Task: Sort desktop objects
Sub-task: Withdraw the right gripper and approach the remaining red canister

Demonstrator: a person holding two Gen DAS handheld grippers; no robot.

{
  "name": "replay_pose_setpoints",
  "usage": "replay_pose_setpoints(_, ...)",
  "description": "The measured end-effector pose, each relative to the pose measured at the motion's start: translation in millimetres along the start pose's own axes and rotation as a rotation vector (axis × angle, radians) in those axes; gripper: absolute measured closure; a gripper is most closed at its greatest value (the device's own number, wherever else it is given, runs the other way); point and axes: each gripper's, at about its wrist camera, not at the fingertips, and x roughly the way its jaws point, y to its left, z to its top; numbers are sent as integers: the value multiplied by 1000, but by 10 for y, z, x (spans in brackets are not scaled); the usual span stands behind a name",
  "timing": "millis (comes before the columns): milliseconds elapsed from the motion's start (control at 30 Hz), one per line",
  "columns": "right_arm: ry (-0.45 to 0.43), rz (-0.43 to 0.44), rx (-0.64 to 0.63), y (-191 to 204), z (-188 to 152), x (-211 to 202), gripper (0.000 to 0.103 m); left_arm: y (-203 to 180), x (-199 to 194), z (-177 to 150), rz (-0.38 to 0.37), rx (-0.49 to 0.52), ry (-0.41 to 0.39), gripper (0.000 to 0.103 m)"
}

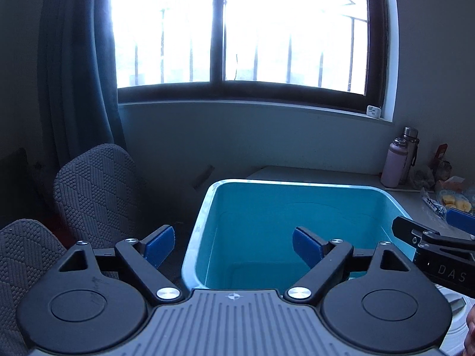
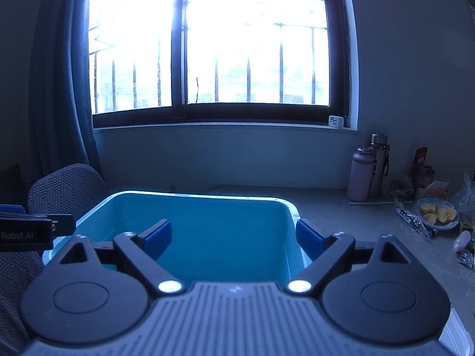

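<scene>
The left claw [image 1: 233, 244] hangs with its pads spread wide and empty above the near-left rim of the blue bin [image 1: 297, 207]. The right claw [image 2: 233, 238], equally spread and empty, hovers over the bin's near-right side. The loose clutter [image 2: 439, 222] lies on the worktop [image 2: 341, 207] to the right, nearer the right claw; the bin's visible interior looks bare.

Barred window [image 2: 207, 44] blazing white, far wall | dark curtain [image 2: 59, 74] hanging left | textured grey chairs [image 1: 92, 190] near left | pale wall [image 2: 415, 74] right, dim
</scene>
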Motion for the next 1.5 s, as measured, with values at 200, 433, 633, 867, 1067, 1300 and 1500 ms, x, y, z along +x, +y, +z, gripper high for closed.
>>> replay_pose_setpoints(200,-8,-13,-1,127,-194,-523,13,175,-548,-360,14,-2,9,14)
replay_pose_setpoints(433,-2,-2,-3,250,-448,-1084,12,398,-1137,-776,27,-27,27,14)
replay_pose_setpoints(633,18,-1,-7,310,-711,-1400,12,495,-1503,-1134,35,-31,43,14)
replay_pose_setpoints(867,46,-13,2,290,-1076,-1600,12,499,-1693,-1581,13,-12,69,14)
replay_pose_setpoints(1067,68,-21,11,280,-1375,-1689,12,494,-1723,-1947,4,-4,90,14)
replay_pose_setpoints(1300,83,-23,12,332,-1674,-1747,12,504,-1672,-2244,14,1,122,14)
replay_pose_setpoints(1500,105,-21,7,356,-1857,-1717,12,544,-1618,-2425,22,-13,131,14)
